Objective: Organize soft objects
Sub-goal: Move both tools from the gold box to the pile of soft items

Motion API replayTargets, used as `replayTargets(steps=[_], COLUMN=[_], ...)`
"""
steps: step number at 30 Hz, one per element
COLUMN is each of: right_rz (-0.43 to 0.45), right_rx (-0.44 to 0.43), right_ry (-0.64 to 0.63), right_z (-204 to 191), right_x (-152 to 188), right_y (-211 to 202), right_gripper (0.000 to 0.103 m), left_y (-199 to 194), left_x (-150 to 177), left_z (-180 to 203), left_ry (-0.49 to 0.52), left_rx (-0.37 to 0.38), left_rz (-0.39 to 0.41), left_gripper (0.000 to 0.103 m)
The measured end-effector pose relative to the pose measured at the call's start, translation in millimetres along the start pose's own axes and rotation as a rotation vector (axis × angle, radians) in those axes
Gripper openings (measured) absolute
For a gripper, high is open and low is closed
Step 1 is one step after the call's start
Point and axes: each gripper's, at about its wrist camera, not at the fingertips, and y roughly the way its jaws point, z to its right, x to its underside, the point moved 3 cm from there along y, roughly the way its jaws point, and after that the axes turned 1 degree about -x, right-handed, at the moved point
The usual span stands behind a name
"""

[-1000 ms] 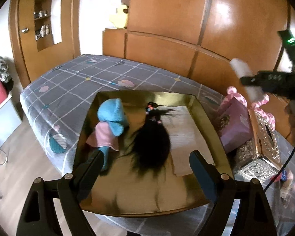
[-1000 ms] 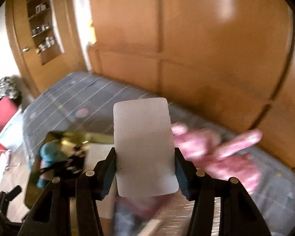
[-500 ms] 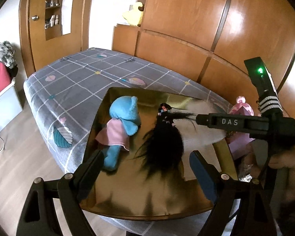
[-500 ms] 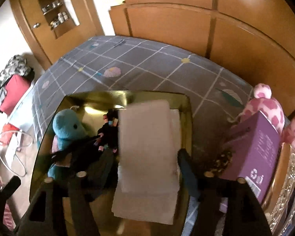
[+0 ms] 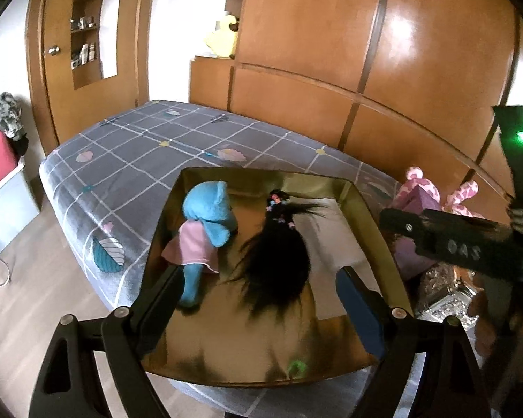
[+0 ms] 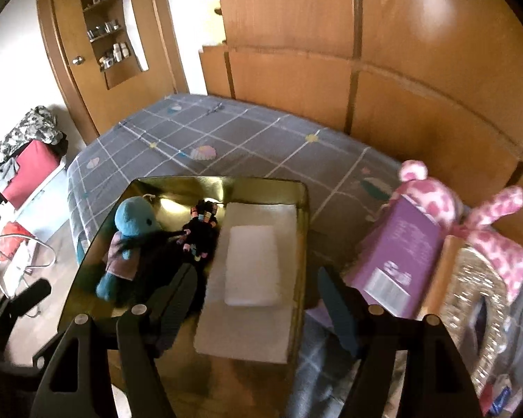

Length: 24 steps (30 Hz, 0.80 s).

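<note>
A gold tray [image 5: 364,216] [image 6: 301,244] sits on the bed. In it lie a blue plush toy [image 5: 209,219] [image 6: 132,223] in a pink dress, a black wig [image 5: 275,264] [image 6: 191,244] with coloured beads, and a large white towel [image 5: 334,244] [image 6: 247,334]. A smaller folded white cloth [image 6: 252,264] rests on that towel. My right gripper [image 6: 256,299] hovers open above it, its pads well clear of the cloth. My left gripper [image 5: 261,299] stands open and empty over the tray's near end. The right gripper's body [image 5: 453,247] shows at the right of the left wrist view.
Right of the tray on the grey checked bed [image 6: 261,139] stand a purple box [image 6: 397,257], a pink spotted plush [image 6: 470,216] and a silver ornate frame [image 6: 470,299]. Wooden wardrobe panels rise behind. A red bin [image 6: 28,170] and floor lie to the left.
The right gripper carried the small white cloth down over the tray, opened and let it go; the cloth now lies on the towel. The left gripper has stayed put.
</note>
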Motion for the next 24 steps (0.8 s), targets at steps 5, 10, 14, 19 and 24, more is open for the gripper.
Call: replayTargets(steps=[5, 10, 14, 19, 24], right_rz=[0.05, 0.088, 0.116, 0.145, 0.166], right_rx=[0.053, 0.074, 0.101, 0.13, 0.172], right_ry=[-0.03, 0.005, 0.028, 0.068, 0.116], right_z=[7.0, 25.7, 43.0, 68.1, 99.3], right_x=[20.5, 37.6, 47.4, 58.7, 70.8], right_y=[-22.0, -45.2, -63.5, -85.2, -104.9], right_gripper=[0.073, 0.073, 0.073, 0.073, 0.073], left_y=[-4.8, -5.7, -6.0, -7.2, -9.5], left_x=[2.6, 8.6, 12.9, 16.0, 16.6], left_z=[12.0, 28.8, 39.0, 53.6, 69.1], left_ry=[0.038, 0.079, 0.097, 0.131, 0.169], left_rx=[0.012, 0.04, 0.053, 0.064, 0.079], left_rz=[0.014, 0.003, -0.008, -0.013, -0.014], left_gripper=[0.089, 0.089, 0.089, 0.089, 0.089])
